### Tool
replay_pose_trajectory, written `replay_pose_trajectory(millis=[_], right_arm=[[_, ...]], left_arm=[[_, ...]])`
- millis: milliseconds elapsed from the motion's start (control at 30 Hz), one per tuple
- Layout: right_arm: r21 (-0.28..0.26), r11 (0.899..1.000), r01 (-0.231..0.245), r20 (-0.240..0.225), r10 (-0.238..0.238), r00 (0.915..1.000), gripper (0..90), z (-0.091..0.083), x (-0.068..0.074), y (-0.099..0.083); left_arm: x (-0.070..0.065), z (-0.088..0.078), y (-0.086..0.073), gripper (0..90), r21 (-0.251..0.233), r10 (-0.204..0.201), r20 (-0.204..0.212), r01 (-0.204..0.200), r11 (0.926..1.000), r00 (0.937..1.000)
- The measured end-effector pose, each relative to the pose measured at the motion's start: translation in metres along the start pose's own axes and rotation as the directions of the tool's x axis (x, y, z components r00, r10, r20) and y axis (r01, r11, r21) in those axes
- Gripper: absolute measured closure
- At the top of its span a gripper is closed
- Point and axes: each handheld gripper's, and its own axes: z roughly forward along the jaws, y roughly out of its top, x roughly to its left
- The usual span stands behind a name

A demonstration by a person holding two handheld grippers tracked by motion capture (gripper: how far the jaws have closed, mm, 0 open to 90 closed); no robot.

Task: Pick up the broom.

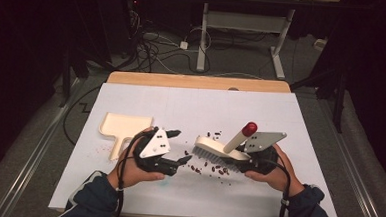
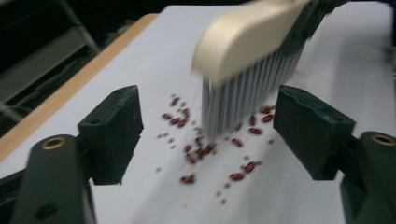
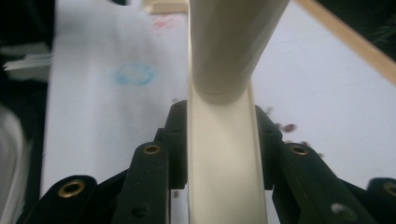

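Note:
A cream hand brush (image 1: pixel 219 149) with grey bristles and a red-tipped handle (image 1: pixel 250 127) stands tilted over several dark red beans (image 1: pixel 213 167) scattered on the white sheet. My right gripper (image 1: pixel 243 158) is shut on the brush's back; in the right gripper view its jaws (image 3: pixel 223 140) press both sides of the cream body (image 3: pixel 224 172). My left gripper (image 1: pixel 181 147) sits left of the brush, open, with nothing held. In the left gripper view, the wide jaws (image 2: pixel 210 135) frame the bristles (image 2: pixel 247 88) and the beans (image 2: pixel 201 149) beyond them. A cream dustpan (image 1: pixel 125 126) lies flat to the left, behind my left hand.
The white sheet (image 1: pixel 191 103) covers the table, with a wooden edge (image 1: pixel 197 81) at the far side. A faint blue ring mark (image 3: pixel 134 74) is on the sheet. Cables and desk legs (image 1: pixel 202 39) stand on the floor beyond.

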Motion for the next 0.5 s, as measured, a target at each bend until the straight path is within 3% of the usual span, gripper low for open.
replay_pose_trajectory(millis=[33,133,233,300,367,400,433,500], right_arm=[[-0.009,1.000,-0.013,0.024,0.013,0.9996,67.5,-0.002,-0.003,0.000],[-0.011,0.999,-0.036,0.101,0.037,0.9942,67.5,-0.006,-0.010,-0.001],[-0.002,0.999,-0.054,0.169,0.054,0.9841,67.5,-0.008,-0.015,-0.002],[0.001,0.998,-0.060,0.187,0.058,0.9807,67.5,-0.009,-0.016,-0.002],[0.001,0.997,-0.082,0.210,0.080,0.9744,67.5,-0.011,-0.021,-0.005],[0.001,0.997,-0.082,0.210,0.080,0.9744,67.5,-0.011,-0.021,-0.005],[0.009,0.996,-0.090,0.234,0.086,0.9685,67.5,-0.012,-0.023,-0.006],[0.009,0.995,-0.097,0.249,0.092,0.9641,67.5,-0.012,-0.026,-0.008]], left_arm=[[0.001,-0.009,-0.011,21.0,0.010,0.007,-0.064,-0.006,0.9999,0.9979],[0.002,-0.020,-0.030,18.7,0.049,0.012,-0.138,-0.005,0.9988,0.9904],[0.002,-0.027,-0.043,18.7,0.048,-0.012,-0.155,0.020,0.9987,0.9878],[0.000,-0.034,-0.056,18.7,0.055,-0.045,-0.188,0.056,0.9969,0.9811],[-0.003,-0.039,-0.070,18.7,0.052,-0.091,-0.188,0.102,0.9934,0.9780],[-0.006,-0.041,-0.076,18.7,0.071,-0.085,-0.199,0.101,0.9923,0.9764],[-0.009,-0.043,-0.081,18.7,0.093,-0.065,-0.213,0.086,0.9919,0.9749],[-0.011,-0.046,-0.089,18.7,0.113,-0.067,-0.218,0.093,0.9892,0.9736]])
